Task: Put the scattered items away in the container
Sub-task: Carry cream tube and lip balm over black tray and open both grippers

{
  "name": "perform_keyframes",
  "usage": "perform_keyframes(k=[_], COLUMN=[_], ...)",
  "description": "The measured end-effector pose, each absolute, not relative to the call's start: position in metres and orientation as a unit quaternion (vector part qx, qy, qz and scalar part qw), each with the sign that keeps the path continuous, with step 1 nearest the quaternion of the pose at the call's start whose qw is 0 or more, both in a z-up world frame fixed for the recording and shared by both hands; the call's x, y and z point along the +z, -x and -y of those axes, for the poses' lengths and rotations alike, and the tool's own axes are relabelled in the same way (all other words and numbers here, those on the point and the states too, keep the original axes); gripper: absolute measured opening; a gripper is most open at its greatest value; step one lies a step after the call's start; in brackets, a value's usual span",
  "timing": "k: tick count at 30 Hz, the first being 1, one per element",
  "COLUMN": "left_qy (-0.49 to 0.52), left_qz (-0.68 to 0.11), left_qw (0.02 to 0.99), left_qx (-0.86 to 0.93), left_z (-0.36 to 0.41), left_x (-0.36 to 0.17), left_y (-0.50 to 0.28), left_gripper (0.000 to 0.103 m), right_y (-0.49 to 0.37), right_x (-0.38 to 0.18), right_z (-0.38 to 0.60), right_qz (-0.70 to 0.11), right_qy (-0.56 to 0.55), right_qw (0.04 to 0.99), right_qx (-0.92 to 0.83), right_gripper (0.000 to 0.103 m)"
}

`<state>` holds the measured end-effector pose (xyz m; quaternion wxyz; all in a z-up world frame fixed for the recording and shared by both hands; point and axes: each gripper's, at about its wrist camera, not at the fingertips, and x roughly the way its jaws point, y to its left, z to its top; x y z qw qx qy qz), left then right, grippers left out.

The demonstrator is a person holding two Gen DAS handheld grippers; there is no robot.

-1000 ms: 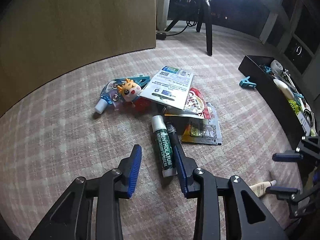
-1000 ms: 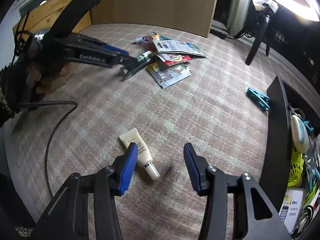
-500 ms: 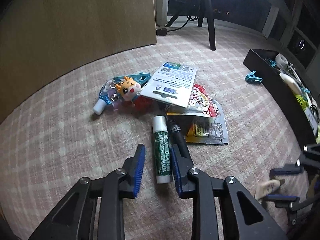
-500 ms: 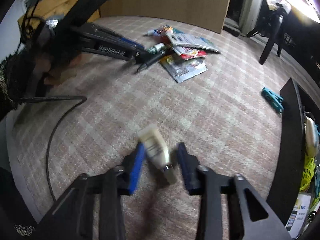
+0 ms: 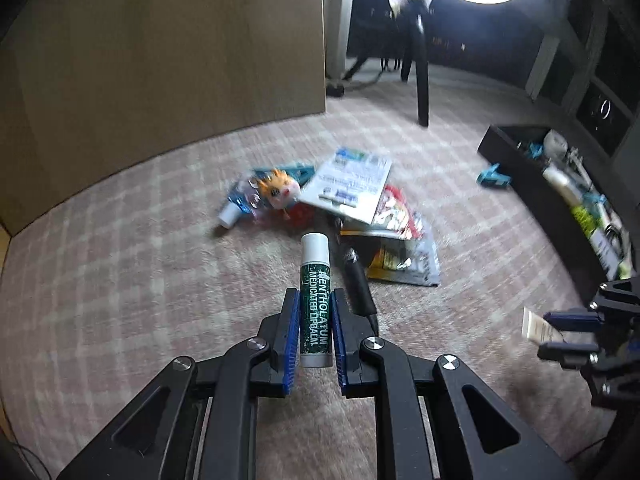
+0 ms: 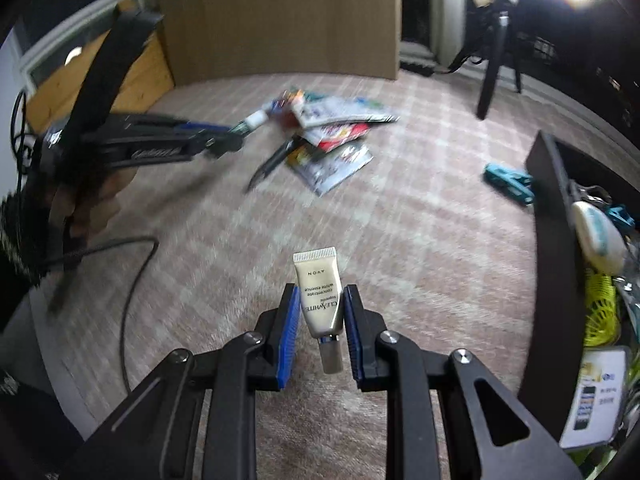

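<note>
A green lip balm stick (image 5: 315, 264) with a white cap is pinched between the blue pads of my left gripper (image 5: 315, 294), clear of the carpet. My right gripper (image 6: 322, 292) is closing on a cream tube (image 6: 320, 280), cap toward the camera; its pads press the tube's sides. The left wrist view shows that gripper (image 5: 560, 332) and tube (image 5: 538, 326) at the right edge. The black container (image 6: 548, 240), holding several items, stands to the right. A pile of packets (image 5: 352, 188), a toy keychain (image 5: 276, 190) and a black pen (image 5: 358, 284) lie on the carpet.
A teal clip (image 5: 494, 176) lies on the carpet beside the container (image 5: 516, 160). A black cable (image 6: 132, 280) loops at the left, below the hand on the left gripper (image 6: 236, 136). A tripod leg (image 5: 420, 80) and a wooden board (image 5: 160, 60) stand behind the pile.
Both grippers went from open to closed: the left onto the lip balm, the right onto the cream tube. Each has lifted its item off the carpet.
</note>
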<state>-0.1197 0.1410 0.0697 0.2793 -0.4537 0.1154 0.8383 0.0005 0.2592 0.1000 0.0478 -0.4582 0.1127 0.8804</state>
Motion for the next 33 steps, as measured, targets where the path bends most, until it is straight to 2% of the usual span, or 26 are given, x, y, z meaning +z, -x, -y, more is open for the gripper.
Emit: perform_keyframes(k=[9, 15, 24, 33], left_qy=[0.411, 0.385, 0.362, 0.333], left_qz=[-0.099, -0.111, -0.121, -0.137], left_qw=[0.322, 0.384, 0.474, 0.536], left_qx=[0.847, 0.832, 0.793, 0.764], left_z=[-0.167, -0.223, -0.321, -0.424], left_x=[0.123, 0.148, 0.169, 0.187], left_y=[0.090, 0.065, 0.026, -0.008], left_gripper=[0.014, 0.014, 0.014, 0.014], right_y=[-0.028, -0.067, -0.137, -0.171], right_x=[0.144, 0.174, 0.186, 0.199], right_z=[-0.295, -0.330, -0.404, -0.464], right_qz=[-0.160, -0.171, -0.210, -0.199], right_qy=[0.394, 0.353, 0.320, 0.303], right_qw=[0.104, 0.179, 0.302, 0.381], right_qx=[0.899, 0.902, 0.873, 0.851], right_gripper=[0.022, 0.022, 0.022, 0.022])
